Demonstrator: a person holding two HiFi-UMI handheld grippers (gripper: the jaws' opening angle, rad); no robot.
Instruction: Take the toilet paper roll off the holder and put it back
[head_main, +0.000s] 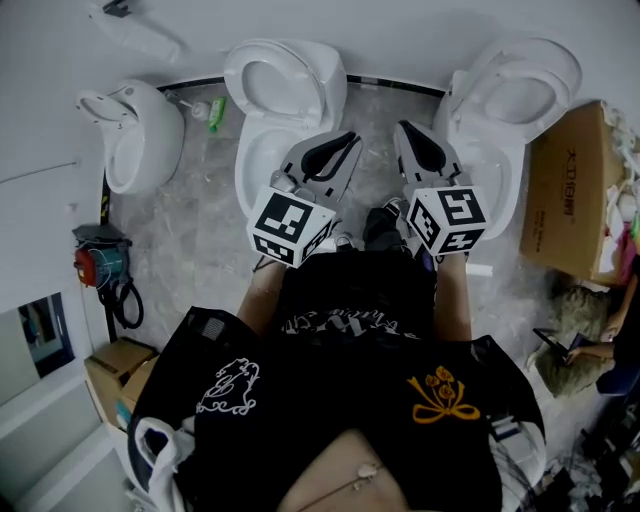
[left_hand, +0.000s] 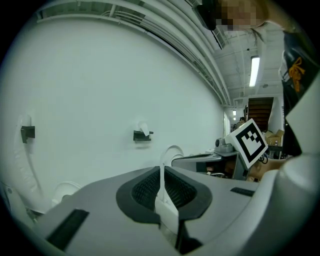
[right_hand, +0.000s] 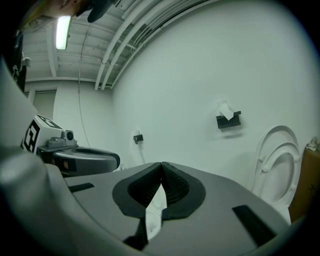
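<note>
Progress is hard to fix, because nothing is in hand at this moment. As far as the pictures show, the paper sits on its wall holder and both grippers are empty. That fits a task not yet begun or one already finished, and the frames do not say which.

Head view: the holder does not show here. The person holds the 2 grippers side by side in front of the body, both pointing forward and down toward the toilets (head_main: 285, 90) along the wall. The left gripper (head_main: 345, 140) angles slightly toward the right gripper (head_main: 405, 130), so their tips converge. Neither touches anything.

Left gripper view: the holder (left_hand: 142, 136) is a small dark bracket on the white wall, well apart from the gripper and up and a little left of the fingers. A tuft of white toilet paper (left_hand: 144, 129) stands on top of it. It is too small to tell whether a full roll is there. A second dark bracket (left_hand: 27, 131) hangs far left of the holder. The left gripper's fingers (left_hand: 145, 187) meet at their tips, closed with nothing between them.

Right gripper view: the holder (right_hand: 228, 120) lies up and to the right of the fingers, again well apart, with the paper (right_hand: 225, 110) poking above it. The second bracket (right_hand: 137, 137) shows to the left of the holder. The right gripper's fingers (right_hand: 175, 185) are pressed fully together and hold nothing.

If the removal is yet to come, a gripper would have to open and reach to the holder.
</note>
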